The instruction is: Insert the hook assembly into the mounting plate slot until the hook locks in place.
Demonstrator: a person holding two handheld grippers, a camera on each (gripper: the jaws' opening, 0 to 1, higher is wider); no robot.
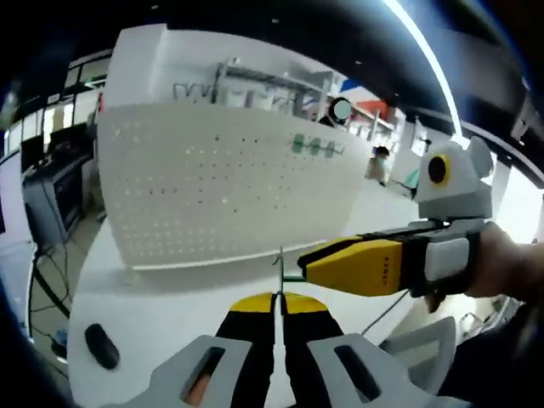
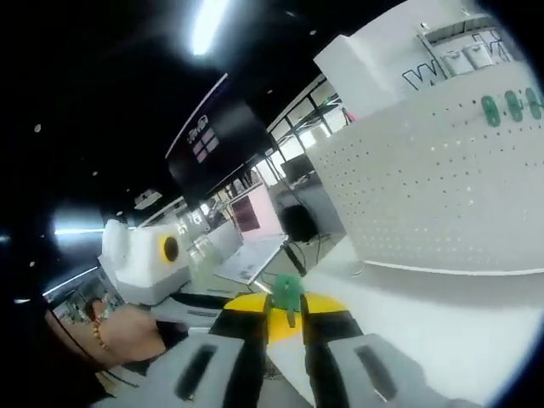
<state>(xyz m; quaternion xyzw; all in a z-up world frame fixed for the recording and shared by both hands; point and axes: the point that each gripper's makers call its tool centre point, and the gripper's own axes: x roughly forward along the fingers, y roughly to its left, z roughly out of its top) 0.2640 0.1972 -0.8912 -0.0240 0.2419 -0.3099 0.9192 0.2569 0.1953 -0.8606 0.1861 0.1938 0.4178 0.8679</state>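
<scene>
one white pegboard (image 1: 221,195), three green hooks (image 1: 314,146) on it, two grippers (image 1: 276,299)

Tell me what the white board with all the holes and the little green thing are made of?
The pegboard looks like white painted metal or hard plastic: smooth, matte, stiff, with neat rows of punched holes. I can't tell which. The green piece pinched in the right gripper looks like molded plastic, by its bright even colour and slight shine.

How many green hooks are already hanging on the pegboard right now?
3. They hang side by side in a short row near the upper right of the white pegboard: first, second, third. More could be outside the frame.
</scene>
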